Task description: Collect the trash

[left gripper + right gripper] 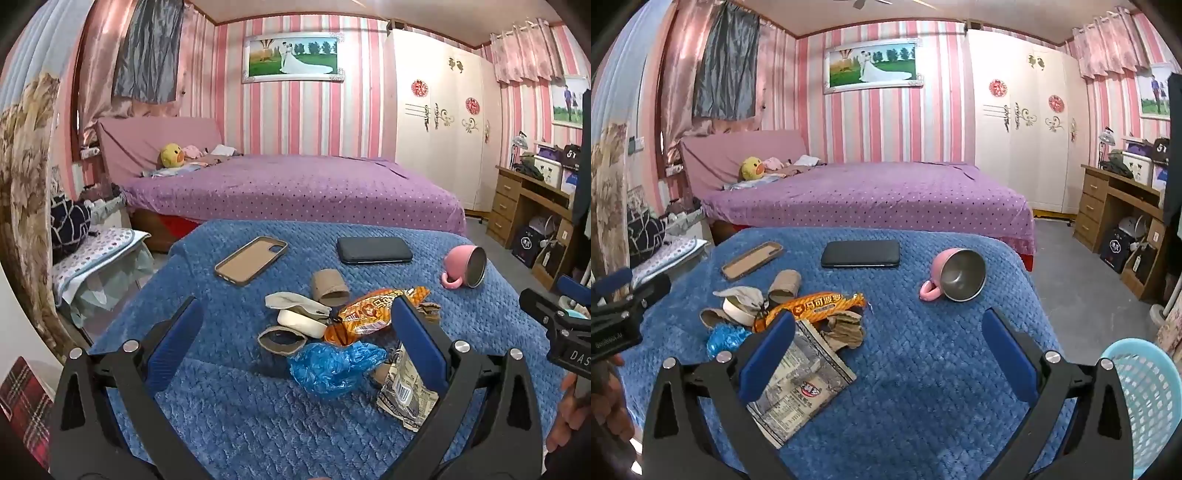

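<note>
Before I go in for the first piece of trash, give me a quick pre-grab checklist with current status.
1. left gripper open: ok.
2. right gripper open, nothing held: ok.
3. Trash in reach: blue plastic bag lies between the left fingers' line: ok.
4. Silver wrapper free to lift: not ok, the orange wrapper and brown scraps overlap its far end.
5. Light blue basket beside the table, on the right: ok.
6. Basket contents: cannot tell.
</note>
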A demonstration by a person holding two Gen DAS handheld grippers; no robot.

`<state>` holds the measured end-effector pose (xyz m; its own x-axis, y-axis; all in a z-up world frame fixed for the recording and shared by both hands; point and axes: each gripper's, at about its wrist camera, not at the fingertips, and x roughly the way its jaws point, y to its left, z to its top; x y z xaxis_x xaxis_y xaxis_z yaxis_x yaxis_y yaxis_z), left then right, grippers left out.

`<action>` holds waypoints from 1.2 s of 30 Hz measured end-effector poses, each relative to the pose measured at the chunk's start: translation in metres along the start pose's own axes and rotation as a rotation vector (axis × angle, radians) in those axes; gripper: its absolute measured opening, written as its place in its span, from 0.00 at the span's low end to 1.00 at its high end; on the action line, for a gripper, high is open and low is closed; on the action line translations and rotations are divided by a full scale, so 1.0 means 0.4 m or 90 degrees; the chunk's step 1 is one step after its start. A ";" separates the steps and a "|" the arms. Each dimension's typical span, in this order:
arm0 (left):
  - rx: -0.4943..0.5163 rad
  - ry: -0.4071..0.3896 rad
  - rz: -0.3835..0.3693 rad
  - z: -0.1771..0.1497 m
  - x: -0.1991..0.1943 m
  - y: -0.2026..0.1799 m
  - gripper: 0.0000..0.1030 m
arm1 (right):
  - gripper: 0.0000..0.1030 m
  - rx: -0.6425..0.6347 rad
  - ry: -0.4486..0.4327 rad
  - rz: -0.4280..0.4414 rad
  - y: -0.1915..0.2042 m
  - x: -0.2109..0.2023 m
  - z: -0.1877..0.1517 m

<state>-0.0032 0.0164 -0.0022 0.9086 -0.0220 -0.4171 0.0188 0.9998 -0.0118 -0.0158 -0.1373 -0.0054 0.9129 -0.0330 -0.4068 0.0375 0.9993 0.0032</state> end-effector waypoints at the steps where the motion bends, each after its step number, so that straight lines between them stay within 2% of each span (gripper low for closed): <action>1: -0.001 0.001 0.000 0.000 0.000 0.003 0.95 | 0.96 0.000 0.000 0.001 -0.001 0.000 0.001; 36: 0.000 -0.007 0.023 0.003 0.007 0.003 0.95 | 0.96 -0.002 -0.005 -0.013 -0.025 0.012 0.004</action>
<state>-0.0001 0.0176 -0.0021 0.9133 0.0147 -0.4071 -0.0146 0.9999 0.0033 -0.0111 -0.1474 -0.0061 0.9154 -0.0533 -0.3991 0.0548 0.9985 -0.0078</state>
